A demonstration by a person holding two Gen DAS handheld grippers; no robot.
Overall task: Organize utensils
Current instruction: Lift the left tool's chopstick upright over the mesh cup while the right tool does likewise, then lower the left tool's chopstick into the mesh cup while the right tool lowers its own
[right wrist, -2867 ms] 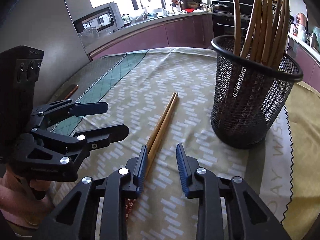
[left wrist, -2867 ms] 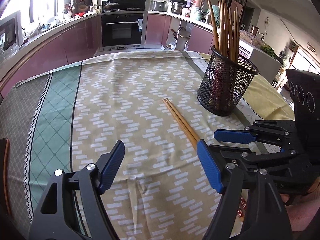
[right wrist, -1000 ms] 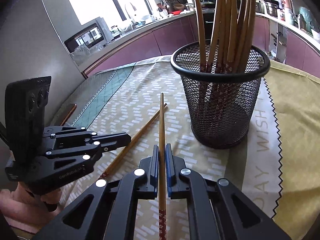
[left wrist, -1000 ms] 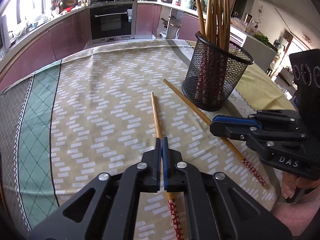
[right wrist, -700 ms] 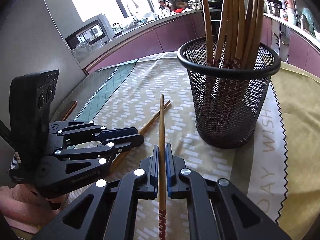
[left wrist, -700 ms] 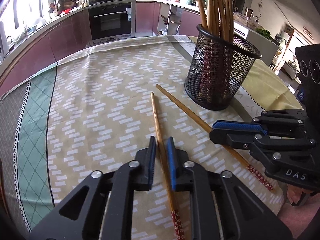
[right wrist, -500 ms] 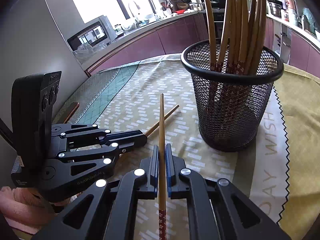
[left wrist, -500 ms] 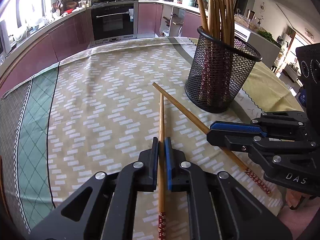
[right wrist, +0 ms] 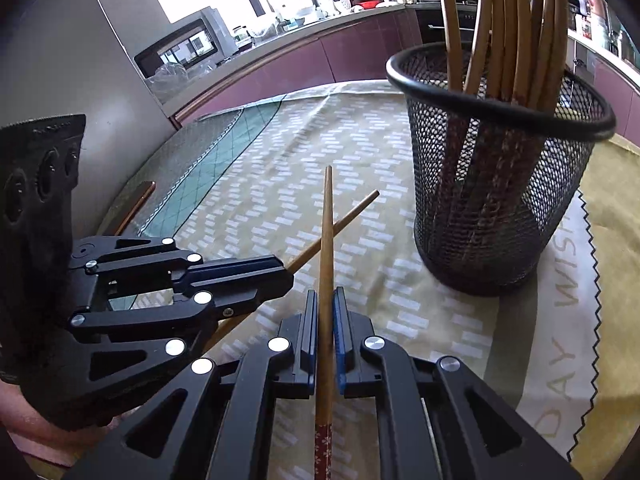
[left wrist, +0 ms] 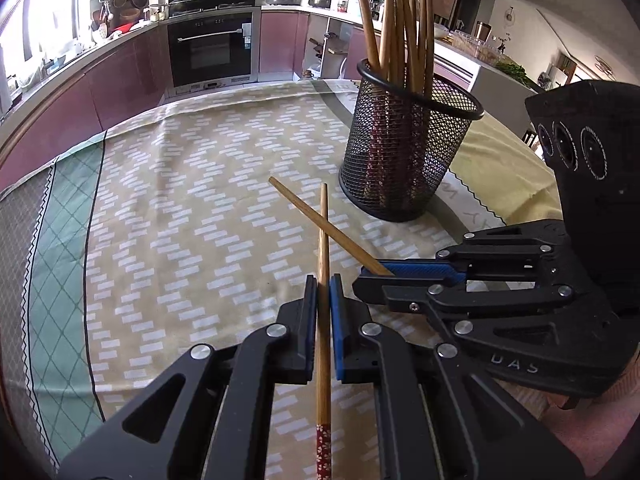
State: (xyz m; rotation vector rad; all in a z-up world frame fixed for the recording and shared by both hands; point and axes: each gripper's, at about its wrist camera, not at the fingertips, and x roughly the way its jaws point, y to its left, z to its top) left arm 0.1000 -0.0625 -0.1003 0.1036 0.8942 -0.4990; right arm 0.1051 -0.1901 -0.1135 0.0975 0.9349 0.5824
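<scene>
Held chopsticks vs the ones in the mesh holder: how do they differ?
The two held chopsticks are each clamped singly, one in the left gripper, one in the right gripper; the chopsticks in the holder stand bundled in the mesh holder. Held ones cross each other in view; the bundled ones stand near upright. All have tan shafts and red patterned ends.

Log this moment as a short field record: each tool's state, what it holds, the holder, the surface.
left tool: shut on left chopstick
right tool: shut on right chopstick
chopstick layout: the two shafts cross in both views; contact cannot be told
holder: black mesh cup, upright, holding a bunch of chopsticks
surface: patterned tablecloth
task state: neither held chopstick is in the cup yet
</scene>
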